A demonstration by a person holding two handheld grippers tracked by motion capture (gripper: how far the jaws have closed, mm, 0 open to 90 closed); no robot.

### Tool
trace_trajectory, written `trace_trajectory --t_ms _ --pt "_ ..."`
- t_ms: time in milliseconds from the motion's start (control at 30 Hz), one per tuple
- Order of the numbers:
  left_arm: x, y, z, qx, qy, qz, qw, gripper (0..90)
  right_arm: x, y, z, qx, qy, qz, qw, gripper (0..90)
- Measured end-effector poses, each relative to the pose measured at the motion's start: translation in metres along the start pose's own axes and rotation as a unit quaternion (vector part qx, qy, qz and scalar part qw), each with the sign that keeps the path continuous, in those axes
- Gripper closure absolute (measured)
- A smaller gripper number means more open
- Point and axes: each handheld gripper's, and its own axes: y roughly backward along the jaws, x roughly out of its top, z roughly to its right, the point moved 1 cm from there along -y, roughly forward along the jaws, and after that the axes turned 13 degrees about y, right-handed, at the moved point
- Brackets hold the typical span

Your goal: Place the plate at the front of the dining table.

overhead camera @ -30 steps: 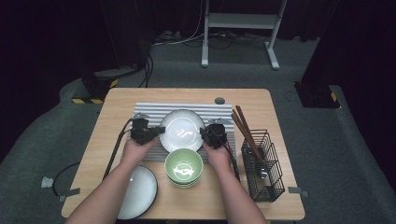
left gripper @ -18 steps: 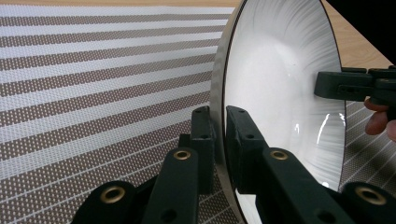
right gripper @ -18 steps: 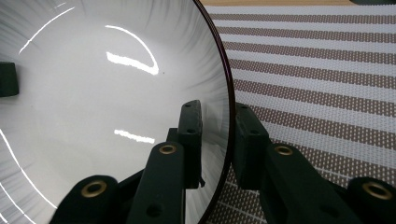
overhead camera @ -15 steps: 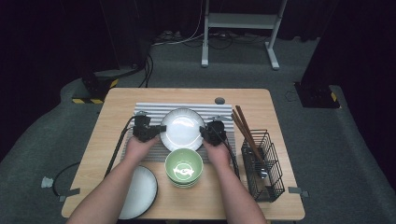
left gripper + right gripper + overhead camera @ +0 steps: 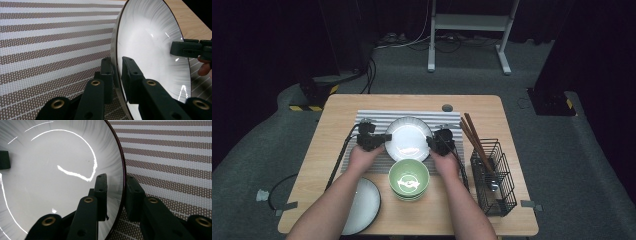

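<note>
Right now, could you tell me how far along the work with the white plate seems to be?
Done: both grippers have the white plate by opposite rim edges, left gripper and right gripper each straddling it. In hand: the plate sits over the striped mat. Left: where it goes is unclear; the green bowl and grey plate wait untouched.

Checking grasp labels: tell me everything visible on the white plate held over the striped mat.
The white plate is round and shallow, glossy like glazed ceramic, with a thin dark rim and faint radial streaks inside. It looks empty and intact. It sits over the striped mat, face up; lift or tilt is unclear. The left tongs straddle its left rim and the right tongs its right rim, one jaw inside, one outside each. The green bowl sits just in front.
</note>
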Motion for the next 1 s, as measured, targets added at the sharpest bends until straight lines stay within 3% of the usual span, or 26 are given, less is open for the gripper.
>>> trace_trajectory --t_ms 567,833,933,1000 --pt "-0.0007 -0.0032 0.0007 0.027 -0.011 -0.003 0.9996 76.4 -0.0011 -0.0062 -0.0005 -0.008 0.005 -0.01 0.9999 73.0" --pt "-0.0001 -0.0023 -0.0036 0.052 -0.016 -0.002 0.9985 78.1 -0.0021 -0.0084 -0.0007 -0.01 0.006 -0.017 0.9998 72.9" --pt "0.0011 0.0001 -0.0062 0.04 -0.013 0.002 0.9991 79.9 -0.0032 -0.0095 -0.0005 -0.009 0.007 -0.015 0.9998 73.5" --pt "0.001 0.0006 -0.0049 0.044 -0.022 0.001 0.9988 79.9 -0.0028 -0.0101 -0.0014 -0.013 0.012 -0.02 0.9997 73.0"
